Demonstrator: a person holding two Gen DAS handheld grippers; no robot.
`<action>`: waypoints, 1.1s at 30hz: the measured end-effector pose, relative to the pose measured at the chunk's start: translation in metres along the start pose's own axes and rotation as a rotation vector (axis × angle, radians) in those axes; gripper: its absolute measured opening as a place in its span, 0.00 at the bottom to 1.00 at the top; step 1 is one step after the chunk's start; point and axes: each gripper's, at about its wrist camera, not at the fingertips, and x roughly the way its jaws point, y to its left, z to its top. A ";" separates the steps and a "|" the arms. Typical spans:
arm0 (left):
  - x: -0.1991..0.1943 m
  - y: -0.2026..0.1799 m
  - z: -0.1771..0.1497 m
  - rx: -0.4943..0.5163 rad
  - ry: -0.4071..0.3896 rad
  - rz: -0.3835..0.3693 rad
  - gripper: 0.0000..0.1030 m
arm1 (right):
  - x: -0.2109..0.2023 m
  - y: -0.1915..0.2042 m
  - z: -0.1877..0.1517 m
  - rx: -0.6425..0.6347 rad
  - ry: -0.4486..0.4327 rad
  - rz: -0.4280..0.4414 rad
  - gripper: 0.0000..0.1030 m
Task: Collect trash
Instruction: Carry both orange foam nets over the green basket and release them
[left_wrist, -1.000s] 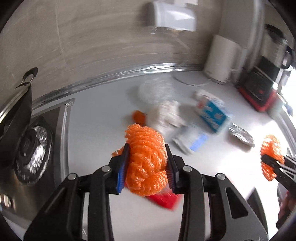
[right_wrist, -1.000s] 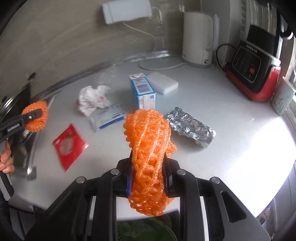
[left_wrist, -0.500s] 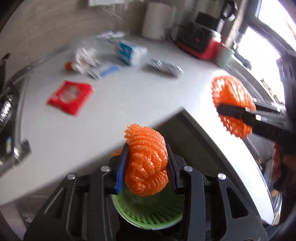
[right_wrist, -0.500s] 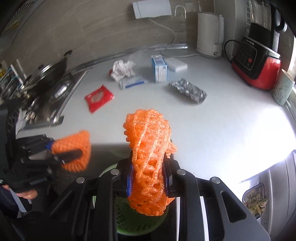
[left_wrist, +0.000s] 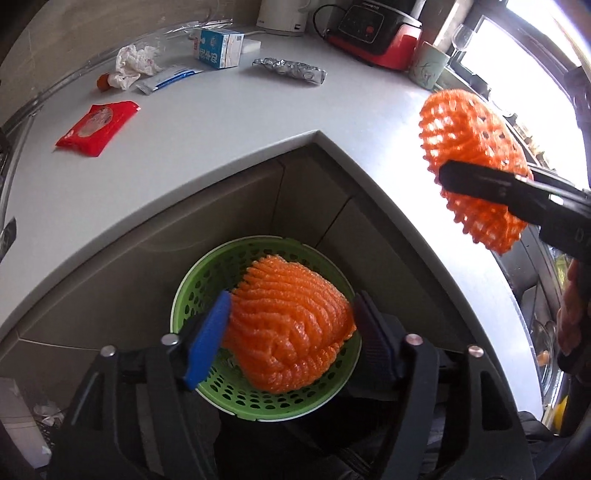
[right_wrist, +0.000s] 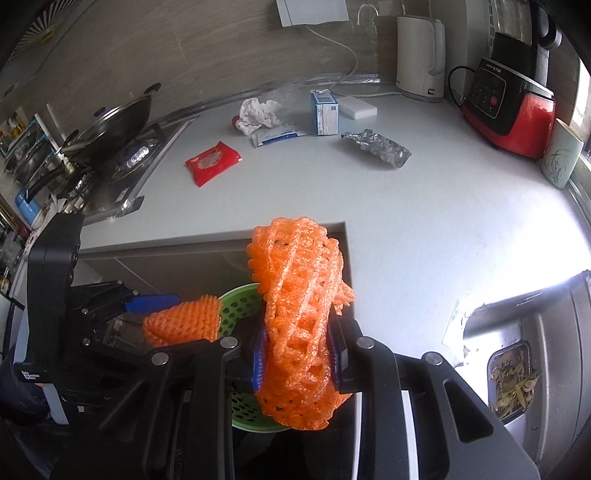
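Observation:
My left gripper (left_wrist: 291, 339) hangs over the green perforated bin (left_wrist: 199, 291) below the counter edge. Its jaws have spread wide, and an orange foam net (left_wrist: 288, 328) sits loosely between them, above the bin. The same net (right_wrist: 181, 323) shows in the right wrist view at the left gripper (right_wrist: 155, 314). My right gripper (right_wrist: 295, 354) is shut on a second orange foam net (right_wrist: 299, 332), held above the bin (right_wrist: 240, 306) and the counter corner. That net also shows in the left wrist view (left_wrist: 472, 147).
On the white counter (right_wrist: 406, 206) lie a red packet (right_wrist: 212, 160), crumpled paper (right_wrist: 255, 114), a blue-white sachet (right_wrist: 277, 134), a milk carton (right_wrist: 325, 110), foil wrap (right_wrist: 376, 147), a kettle (right_wrist: 419, 62), a red appliance (right_wrist: 509, 99) and a cup (right_wrist: 561, 155). The stove with a pan (right_wrist: 110, 129) is left, the sink (right_wrist: 517, 350) right.
Both grippers moved back from the counter to above the green bin. The left jaws have opened wide, so the foam net is loose between them. The right grip is unchanged.

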 end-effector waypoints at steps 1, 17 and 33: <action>-0.002 0.000 0.000 -0.002 -0.005 0.003 0.69 | 0.000 0.001 -0.001 -0.002 0.002 0.002 0.27; -0.049 0.020 0.023 -0.073 -0.137 0.144 0.90 | 0.016 0.011 -0.007 -0.049 0.056 0.083 0.31; -0.097 0.069 0.036 -0.226 -0.228 0.312 0.93 | 0.026 0.049 -0.004 -0.162 0.062 0.166 0.88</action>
